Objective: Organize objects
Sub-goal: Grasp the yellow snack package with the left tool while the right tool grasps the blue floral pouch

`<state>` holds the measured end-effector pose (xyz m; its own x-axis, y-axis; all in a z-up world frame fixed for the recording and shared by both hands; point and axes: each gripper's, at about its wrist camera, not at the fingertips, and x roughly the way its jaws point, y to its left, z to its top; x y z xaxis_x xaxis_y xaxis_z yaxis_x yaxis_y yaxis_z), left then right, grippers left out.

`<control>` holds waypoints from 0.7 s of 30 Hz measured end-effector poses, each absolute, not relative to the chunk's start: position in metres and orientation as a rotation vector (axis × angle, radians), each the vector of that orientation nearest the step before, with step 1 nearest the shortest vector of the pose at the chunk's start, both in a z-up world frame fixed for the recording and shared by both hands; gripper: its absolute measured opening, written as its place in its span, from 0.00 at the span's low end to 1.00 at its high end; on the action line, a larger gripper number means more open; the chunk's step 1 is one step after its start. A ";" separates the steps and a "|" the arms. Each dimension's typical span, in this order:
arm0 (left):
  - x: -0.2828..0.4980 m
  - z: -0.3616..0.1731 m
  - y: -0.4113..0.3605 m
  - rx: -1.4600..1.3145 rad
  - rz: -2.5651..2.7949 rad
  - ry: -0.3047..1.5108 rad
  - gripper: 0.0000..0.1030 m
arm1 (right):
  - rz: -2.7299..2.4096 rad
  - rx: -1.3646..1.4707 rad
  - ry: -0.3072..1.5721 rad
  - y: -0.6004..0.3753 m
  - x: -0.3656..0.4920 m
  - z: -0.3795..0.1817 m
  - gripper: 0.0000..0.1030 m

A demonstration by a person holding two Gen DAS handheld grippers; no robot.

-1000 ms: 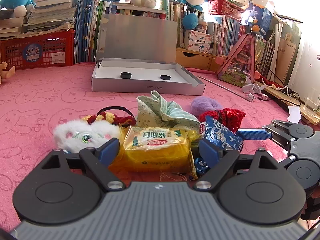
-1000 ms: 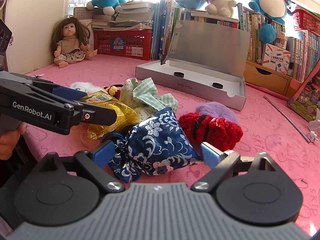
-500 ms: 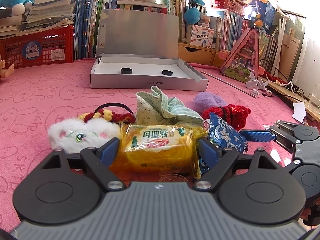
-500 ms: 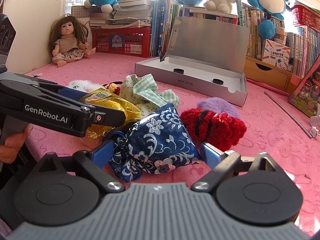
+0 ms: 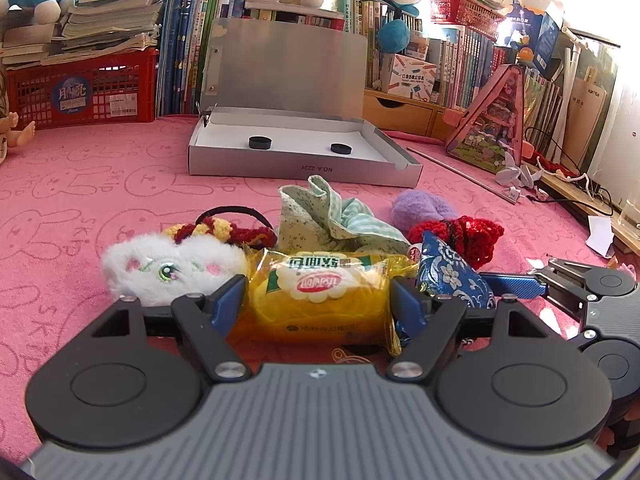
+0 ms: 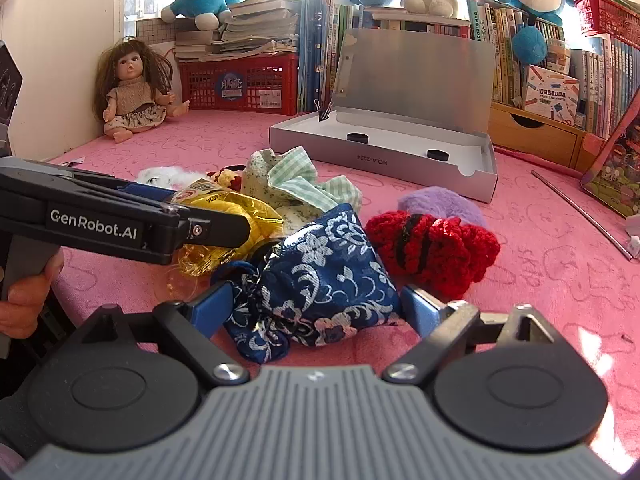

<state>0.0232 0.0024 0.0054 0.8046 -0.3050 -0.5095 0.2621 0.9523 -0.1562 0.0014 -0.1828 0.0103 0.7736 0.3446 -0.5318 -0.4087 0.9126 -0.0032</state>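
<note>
A pile of small objects lies on the pink cloth. My left gripper (image 5: 318, 300) has its fingers on both sides of a yellow snack packet (image 5: 320, 294), touching its ends. My right gripper (image 6: 316, 306) is open around a blue floral pouch (image 6: 324, 280), fingers beside it. Near them lie a white plush toy (image 5: 168, 266), a green cloth pouch (image 5: 328, 220), a red knitted piece (image 6: 436, 244), a purple fuzzy piece (image 6: 440, 202) and a red-yellow hair tie (image 5: 228, 230). An open grey box (image 5: 304, 152) holds two black discs behind the pile.
A doll (image 6: 132, 88) sits at the far left. A red crate (image 5: 80, 92), books and plush toys line the back. A wooden drawer unit (image 5: 400, 112) and a thin metal rod (image 5: 460, 174) are at the right.
My left gripper's fingers have closed in from wide around the yellow packet to touching its ends. My right gripper stays open around the blue pouch.
</note>
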 end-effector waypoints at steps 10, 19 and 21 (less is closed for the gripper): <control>0.019 0.014 0.005 -0.098 -0.302 0.547 0.77 | 0.414 -0.076 0.551 -0.186 -0.001 0.015 0.72; 0.016 0.018 0.006 -0.097 -0.293 0.537 0.76 | 0.392 -0.025 0.547 -0.194 -0.001 0.021 0.49; 0.015 0.019 0.006 -0.095 -0.292 0.534 0.76 | 0.387 -0.015 0.542 -0.194 -0.003 0.023 0.43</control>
<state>0.0154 0.0062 0.0190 0.8207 -0.2985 -0.4873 0.2494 0.9543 -0.1645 -0.0026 -0.1938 0.0225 0.7865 0.3548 -0.5055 -0.3626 0.9279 0.0870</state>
